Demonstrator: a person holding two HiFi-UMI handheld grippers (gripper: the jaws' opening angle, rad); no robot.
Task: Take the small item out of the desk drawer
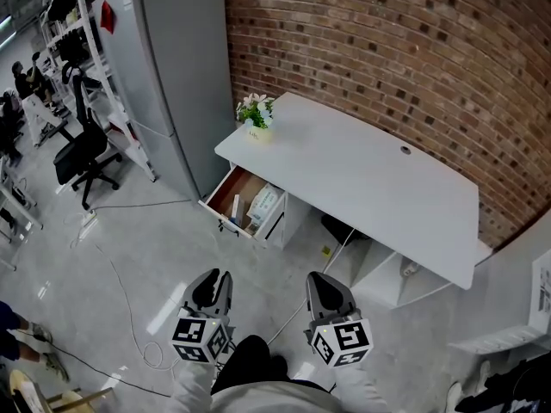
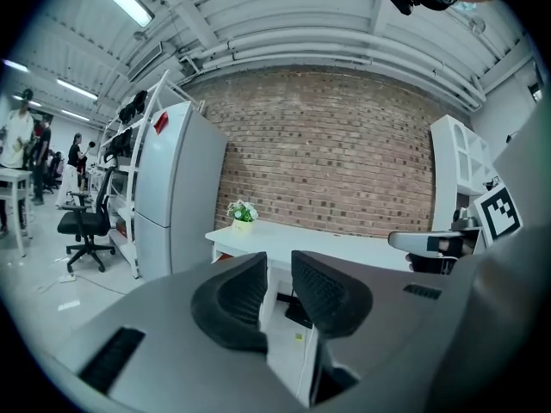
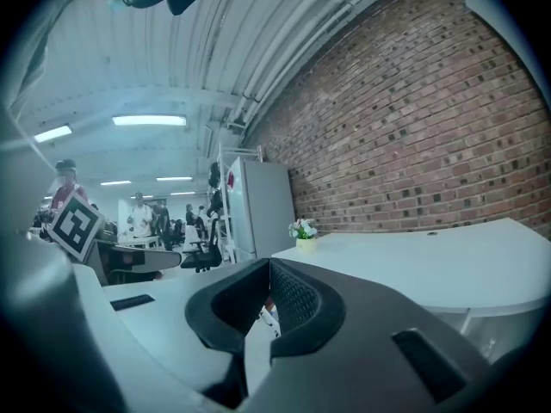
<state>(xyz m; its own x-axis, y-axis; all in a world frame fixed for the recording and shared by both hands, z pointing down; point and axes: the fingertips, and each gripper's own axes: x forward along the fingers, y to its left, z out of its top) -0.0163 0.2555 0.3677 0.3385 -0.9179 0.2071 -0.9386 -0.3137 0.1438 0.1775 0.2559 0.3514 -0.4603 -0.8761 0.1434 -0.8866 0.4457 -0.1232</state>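
Observation:
The white desk (image 1: 362,170) stands against the brick wall, with its left drawer (image 1: 225,192) pulled open. A pale greenish box (image 1: 263,203) and some smaller items lie inside; they are too small to tell apart. Both grippers hang low in the head view, well short of the desk and above the floor. My left gripper (image 1: 215,277) (image 2: 278,261) is open, with a narrow gap between its pads and nothing in it. My right gripper (image 1: 318,280) (image 3: 269,265) is shut, pads meeting at the tips, with nothing held.
A small potted plant (image 1: 256,113) sits on the desk's left corner. A tall grey fridge (image 1: 172,76) stands left of the desk, with an office chair (image 1: 82,153) and shelving beyond. A cable (image 1: 129,312) trails over the floor. A white open shelf (image 1: 392,275) sits under the desk.

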